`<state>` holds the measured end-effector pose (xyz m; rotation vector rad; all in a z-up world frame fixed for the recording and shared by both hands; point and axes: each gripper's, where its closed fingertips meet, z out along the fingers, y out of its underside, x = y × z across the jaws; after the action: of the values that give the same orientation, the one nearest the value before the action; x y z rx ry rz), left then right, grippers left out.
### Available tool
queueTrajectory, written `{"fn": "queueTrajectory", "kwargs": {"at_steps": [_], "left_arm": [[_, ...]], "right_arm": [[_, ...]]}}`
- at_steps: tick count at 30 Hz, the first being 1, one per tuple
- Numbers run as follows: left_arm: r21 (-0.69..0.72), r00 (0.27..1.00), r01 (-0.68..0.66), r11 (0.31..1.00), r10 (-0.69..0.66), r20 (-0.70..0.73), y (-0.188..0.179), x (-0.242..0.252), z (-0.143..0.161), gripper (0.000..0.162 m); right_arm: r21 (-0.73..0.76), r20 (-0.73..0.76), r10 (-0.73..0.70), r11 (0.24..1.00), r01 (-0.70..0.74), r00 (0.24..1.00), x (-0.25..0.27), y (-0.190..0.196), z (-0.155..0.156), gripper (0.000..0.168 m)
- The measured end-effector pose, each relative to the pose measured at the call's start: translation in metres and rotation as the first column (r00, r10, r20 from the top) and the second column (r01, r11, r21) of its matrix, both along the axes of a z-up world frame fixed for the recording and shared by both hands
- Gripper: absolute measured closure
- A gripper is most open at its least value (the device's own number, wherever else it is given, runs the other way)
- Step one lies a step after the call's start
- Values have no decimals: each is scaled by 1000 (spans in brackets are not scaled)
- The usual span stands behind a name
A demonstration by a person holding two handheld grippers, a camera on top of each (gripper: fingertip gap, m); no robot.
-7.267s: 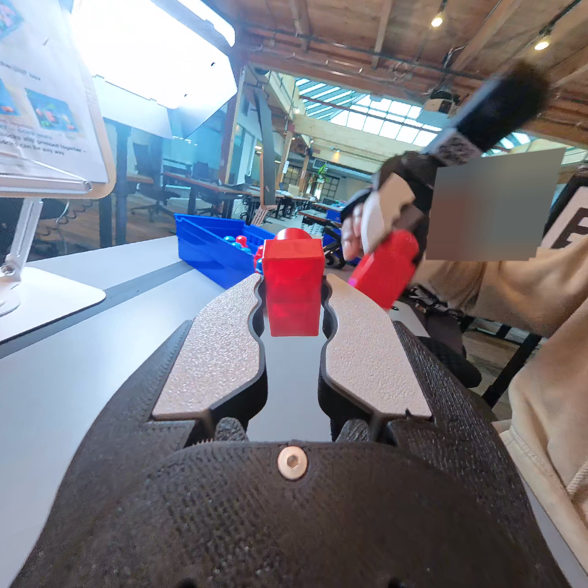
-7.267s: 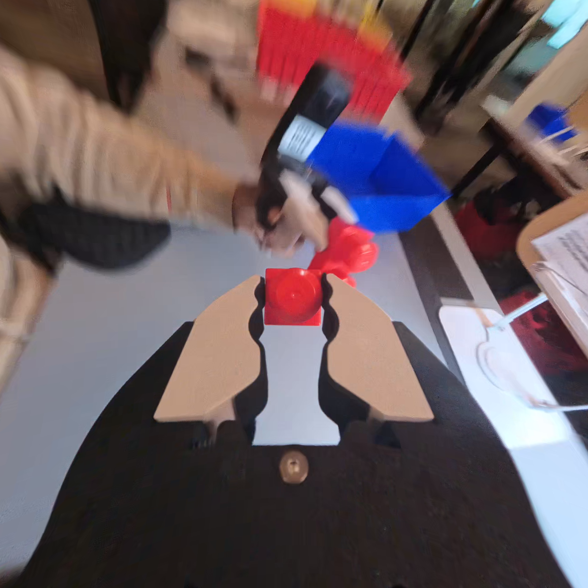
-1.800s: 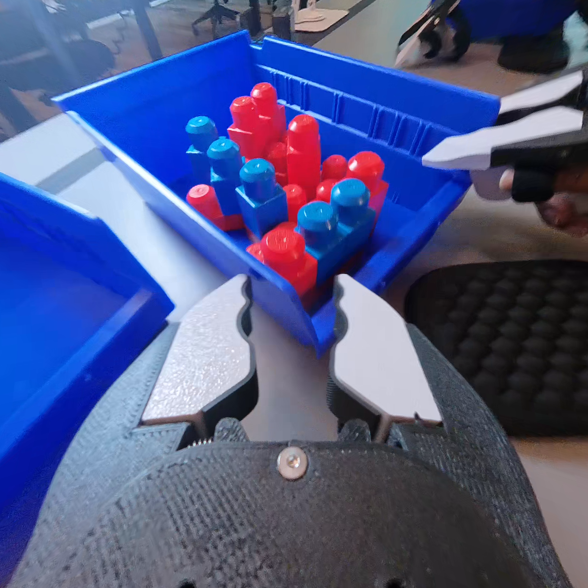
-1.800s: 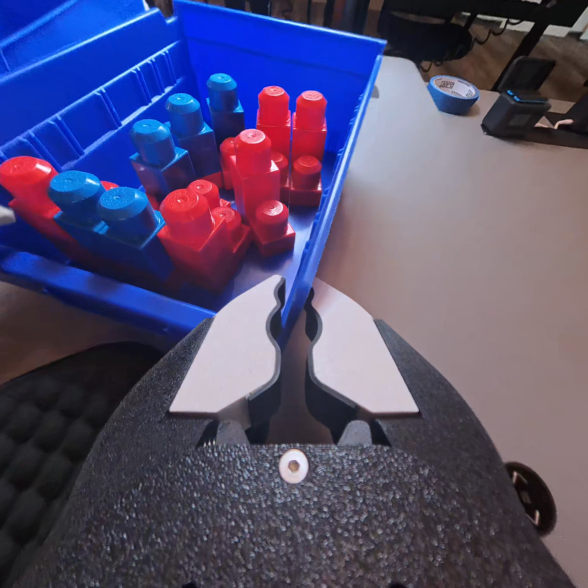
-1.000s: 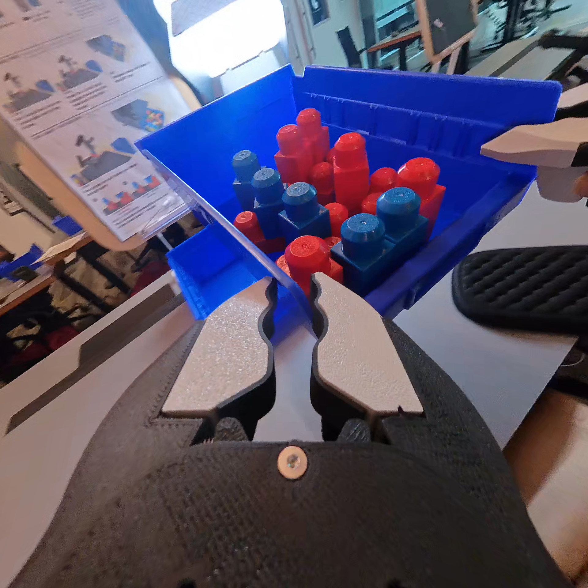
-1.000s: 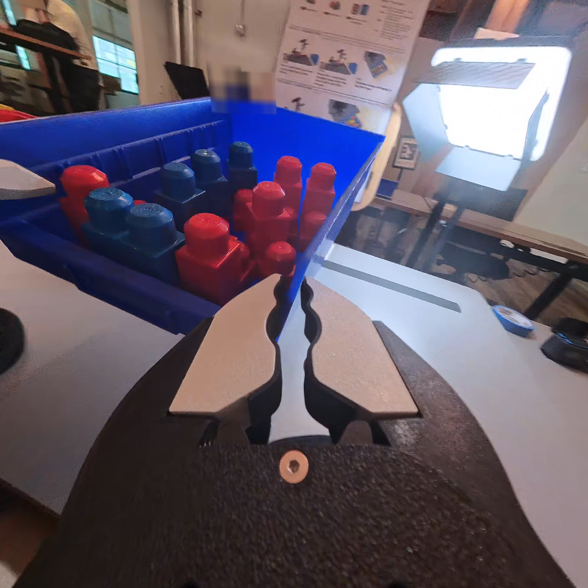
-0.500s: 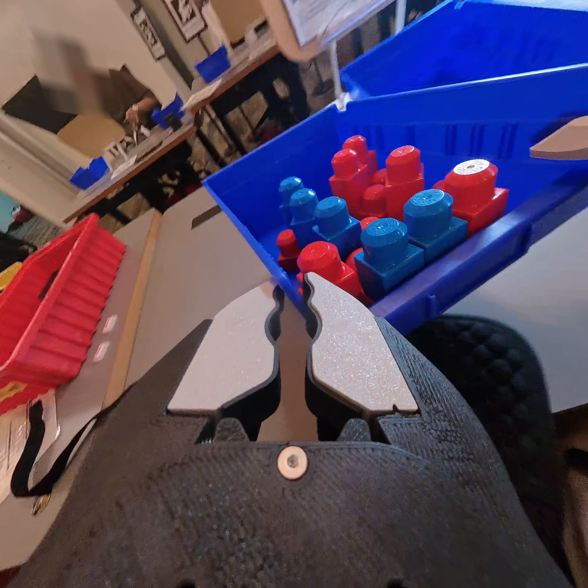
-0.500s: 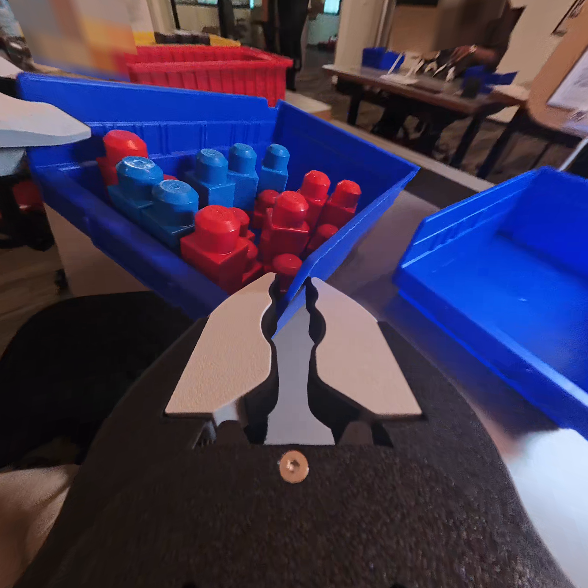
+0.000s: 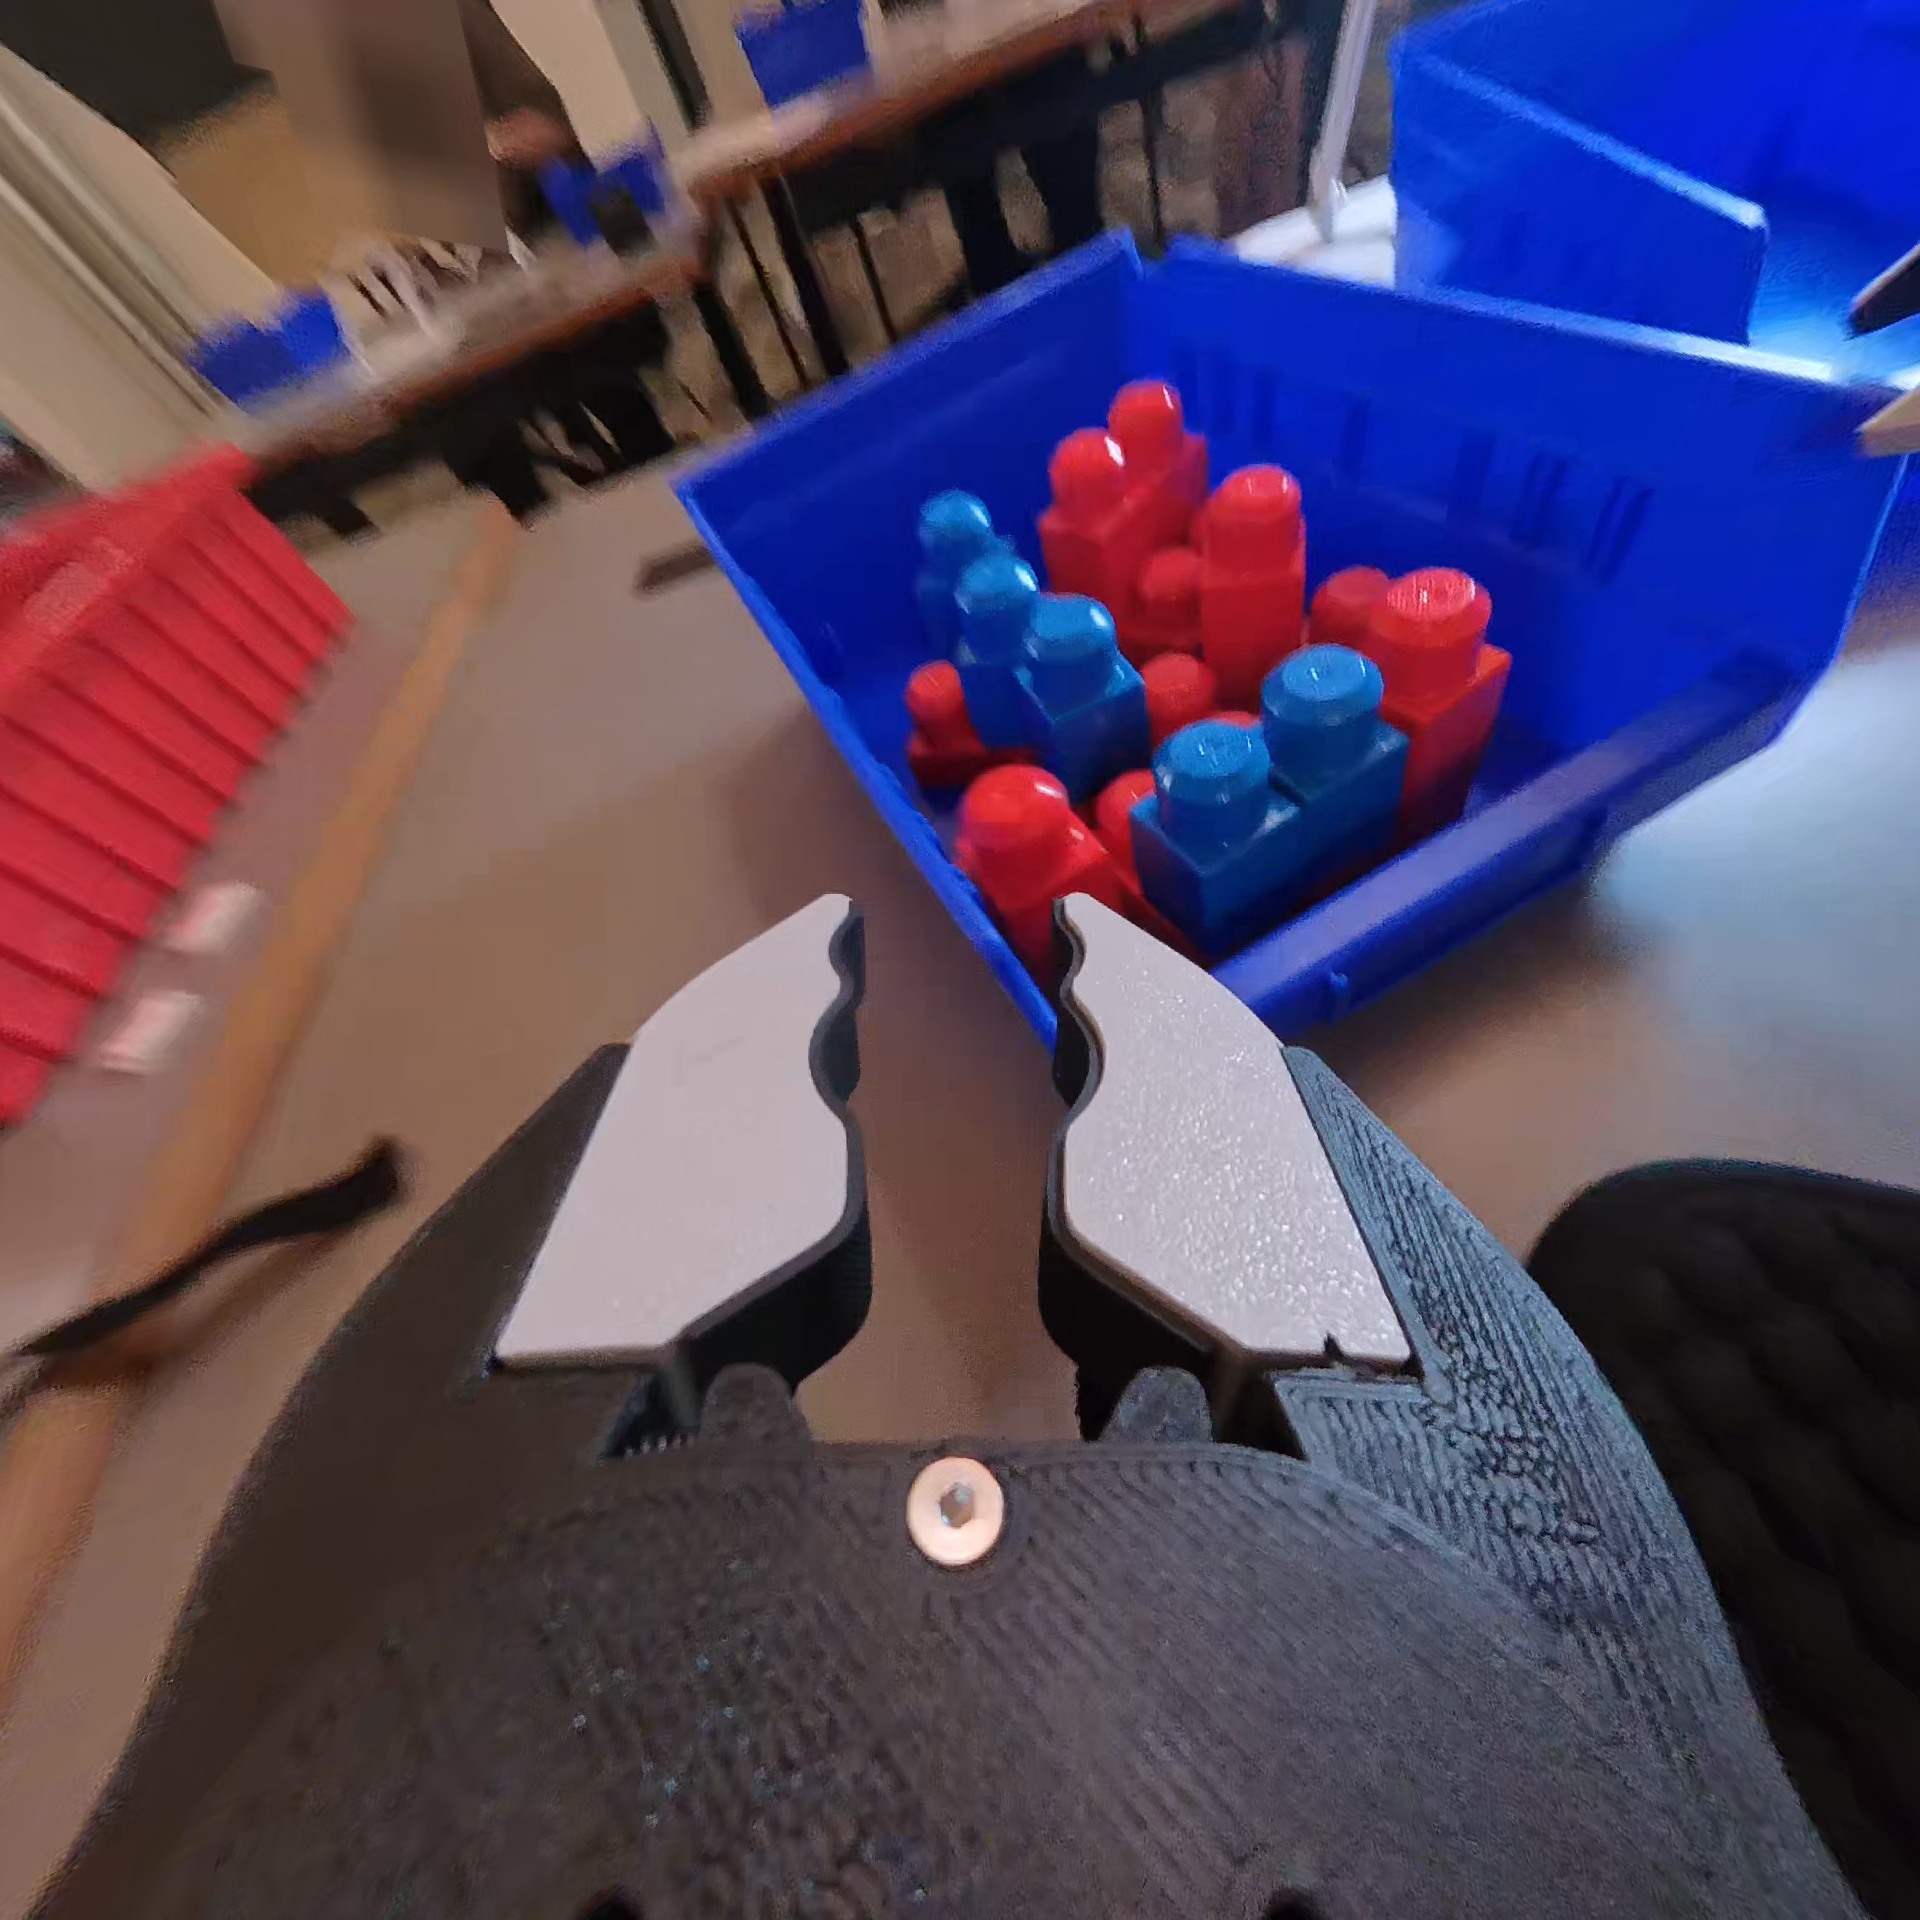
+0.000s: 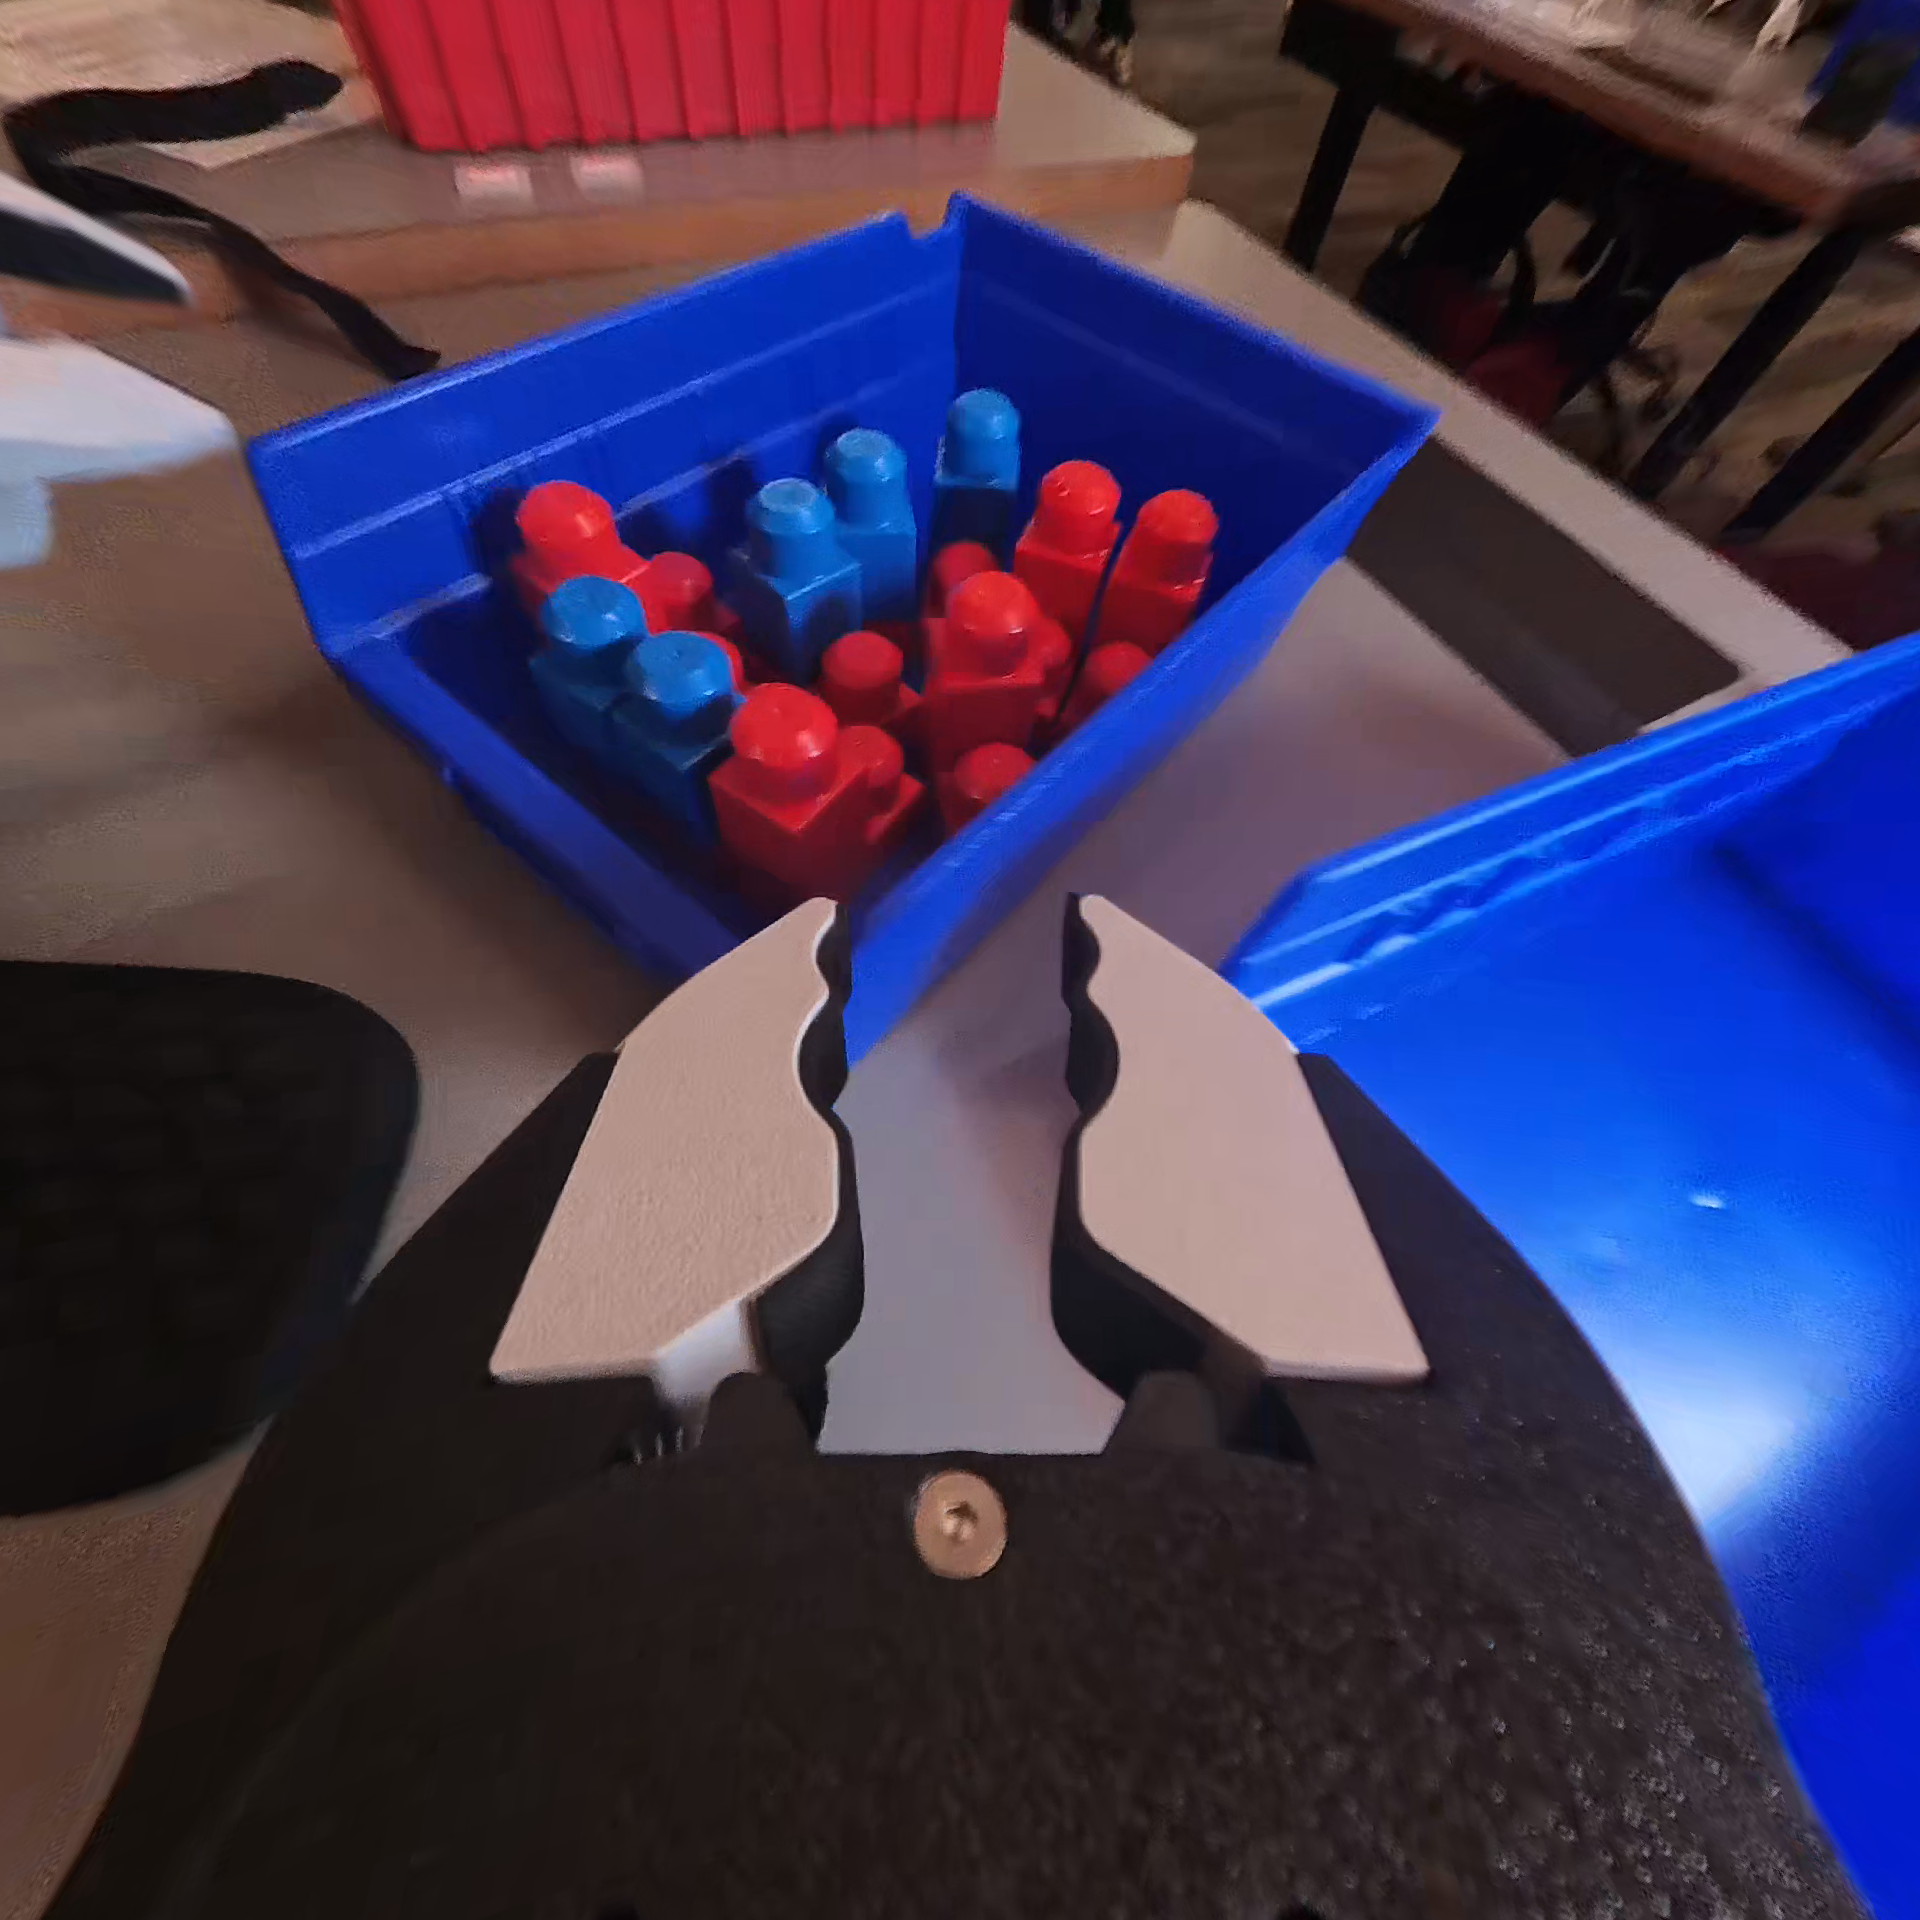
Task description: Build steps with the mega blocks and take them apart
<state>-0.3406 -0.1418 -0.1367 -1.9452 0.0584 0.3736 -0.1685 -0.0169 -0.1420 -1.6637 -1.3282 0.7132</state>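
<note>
Two blue bins — one red crate, one black mat, five blue studs showing among the red blocks.

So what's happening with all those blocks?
A person holds two grippers near a blue bin full of red blocks and blue blocks. The left gripper and right gripper both have open jaws and hold nothing, each by a near corner of the bin. The bin sits on the table beside a second blue bin. No steps are built right now.
</note>
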Motion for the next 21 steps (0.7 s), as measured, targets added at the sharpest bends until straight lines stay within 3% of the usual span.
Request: {"fn": "queueTrajectory", "kwargs": {"at_steps": [3, 5, 7, 10, 11, 12, 13, 16, 17, 21], "left_arm": [[57, 988, 75, 996, -66, -138, 0, 13, 35, 126], [3, 973, 203, 979, -202, -113, 13, 41, 37, 114], [-150, 941, 311, 939, -326, -94, 27, 69, 18, 100], [-377, 859, 373, 848, -469, -204, 48, 98, -20, 100], [-479, 838, 364, 799, -506, -207, 52, 100, -41, 97], [-566, 821, 335, 753, -528, -216, 57, 97, -59, 95], [-613, 805, 304, 730, -541, -245, 63, 92, -71, 99], [-703, 783, 340, 625, -602, -156, 68, 94, -100, 116], [-694, 766, 375, 614, -627, -141, 70, 98, -103, 128], [-652, 755, 381, 655, -628, -189, 82, 93, -102, 128]], "right_arm": [[105, 47, -27, 994, 22, 999, 33, 26, 9, 116], [125, 161, -44, 992, 24, 986, 56, 43, -6, 104], [140, 301, -69, 990, 27, 951, 77, 61, -32, 90], [199, 486, -108, 980, 11, 867, 100, 84, -71, 83], [233, 535, -131, 972, 3, 835, 106, 92, -82, 87], [295, 553, -181, 955, 12, 813, 110, 103, -86, 110], [353, 556, -215, 936, 6, 803, 114, 111, -87, 118], [419, 622, -236, 906, -63, 746, 131, 115, -90, 130], [434, 639, -245, 898, -78, 729, 139, 113, -90, 132], [464, 663, -281, 881, -88, 694, 180, 102, -90, 136]]}}
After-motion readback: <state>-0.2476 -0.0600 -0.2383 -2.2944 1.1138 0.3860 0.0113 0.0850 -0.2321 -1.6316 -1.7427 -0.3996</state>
